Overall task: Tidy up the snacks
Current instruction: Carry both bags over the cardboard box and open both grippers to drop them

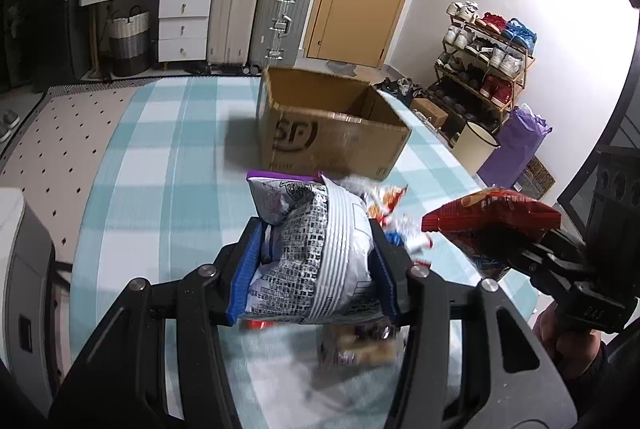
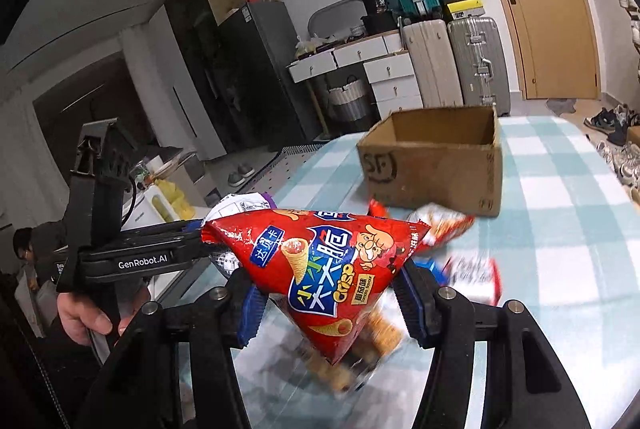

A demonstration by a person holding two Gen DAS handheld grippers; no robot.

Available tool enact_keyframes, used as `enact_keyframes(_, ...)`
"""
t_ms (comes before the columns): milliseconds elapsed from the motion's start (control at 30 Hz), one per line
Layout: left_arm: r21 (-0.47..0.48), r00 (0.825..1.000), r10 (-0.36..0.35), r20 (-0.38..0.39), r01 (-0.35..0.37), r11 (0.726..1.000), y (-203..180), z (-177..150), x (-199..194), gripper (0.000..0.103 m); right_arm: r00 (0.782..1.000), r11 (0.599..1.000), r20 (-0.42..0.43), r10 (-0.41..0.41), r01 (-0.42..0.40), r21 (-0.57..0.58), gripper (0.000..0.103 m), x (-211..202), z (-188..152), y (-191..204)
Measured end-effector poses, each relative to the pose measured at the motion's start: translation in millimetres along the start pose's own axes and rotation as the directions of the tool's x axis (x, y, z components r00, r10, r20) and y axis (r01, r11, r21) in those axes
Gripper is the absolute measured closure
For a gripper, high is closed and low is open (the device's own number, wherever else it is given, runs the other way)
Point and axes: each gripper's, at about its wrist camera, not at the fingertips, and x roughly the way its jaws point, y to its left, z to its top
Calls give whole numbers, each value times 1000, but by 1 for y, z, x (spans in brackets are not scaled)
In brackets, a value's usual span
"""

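My left gripper (image 1: pixel 316 253) is shut on a silver and purple snack bag (image 1: pixel 320 253), held above the checked table. My right gripper (image 2: pixel 328 277) is shut on a red cone-snack bag (image 2: pixel 320 269), also lifted. The right gripper with its red bag (image 1: pixel 492 217) shows at the right of the left wrist view; the left gripper (image 2: pixel 192 241) and its silver bag (image 2: pixel 240 205) show at the left of the right wrist view. An open, empty-looking cardboard box (image 1: pixel 332 129) stands further back on the table, also in the right wrist view (image 2: pixel 436 165). Several loose snack packets (image 2: pixel 444 225) lie below the grippers.
The table has a blue-and-white checked cloth (image 1: pixel 160 189). A perforated beige mat (image 1: pixel 60 149) lies at its left. Suitcases (image 1: pixel 260 17), drawers, a door and a shoe rack (image 1: pixel 484 61) stand behind. A white bin (image 1: pixel 476 145) stands right of the table.
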Motion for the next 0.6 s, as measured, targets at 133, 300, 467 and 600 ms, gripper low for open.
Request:
enact_keyframes(133,6,1000,-17,-4,17,1000,-8,29,15,55,1000,1000,12,-1,1,-17,46,3,27,-7)
enact_keyframes(300,12,1000,-18,-3,18,1000,-16,62,34,55,1000,999,23,-12,13,-47,46,12,59,-18)
enact_keyframes(467,31,1000,5,5,-5,999,-23,97,56,55,999,998,30,-31,33,-62,46,24,94,-34)
enact_keyframes(600,45,1000,11,-4,-10,999,-26,121,78,55,998,996,32,-60,62,-69,46,38,123,-54)
